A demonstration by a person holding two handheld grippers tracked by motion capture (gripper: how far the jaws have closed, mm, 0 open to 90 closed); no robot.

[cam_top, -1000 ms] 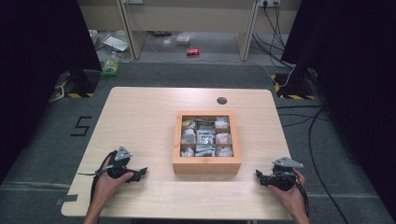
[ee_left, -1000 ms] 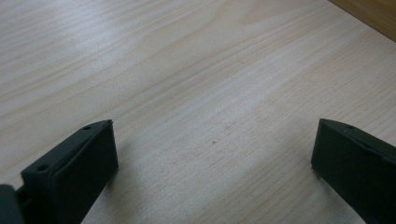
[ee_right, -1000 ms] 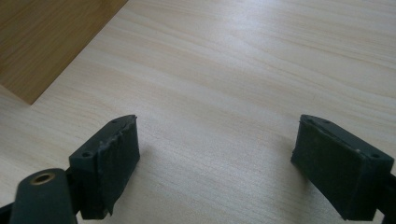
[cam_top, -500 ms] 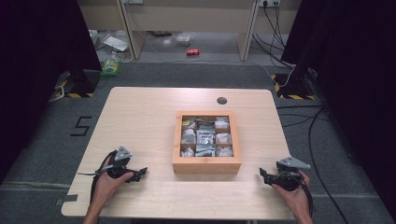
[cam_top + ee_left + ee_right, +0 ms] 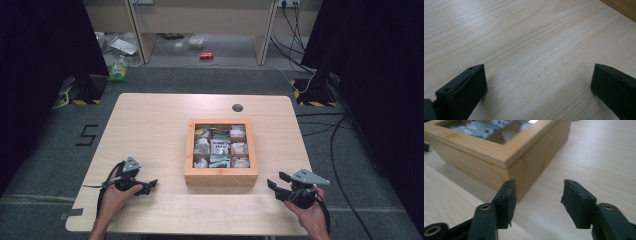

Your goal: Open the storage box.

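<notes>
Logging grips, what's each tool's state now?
Left tool: open, empty.
Right tool: open, empty, jaws just been closing, beside the wooden box.

Box (image 5: 221, 177) at table (image 5: 160, 120) centre, packets (image 5: 219, 146) in its compartments. Left gripper (image 5: 150, 185) near-left of box, right gripper (image 5: 276, 181) near-right, both apart from it.

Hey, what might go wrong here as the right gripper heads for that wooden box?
The right gripper, jaws apart and just closing on nothing, faces a corner of the wooden box; it might nudge the box across the table rather than grip it. The box looks wider than the jaw gap, so a pinch may slip. The left gripper isn't bracing it.
</notes>
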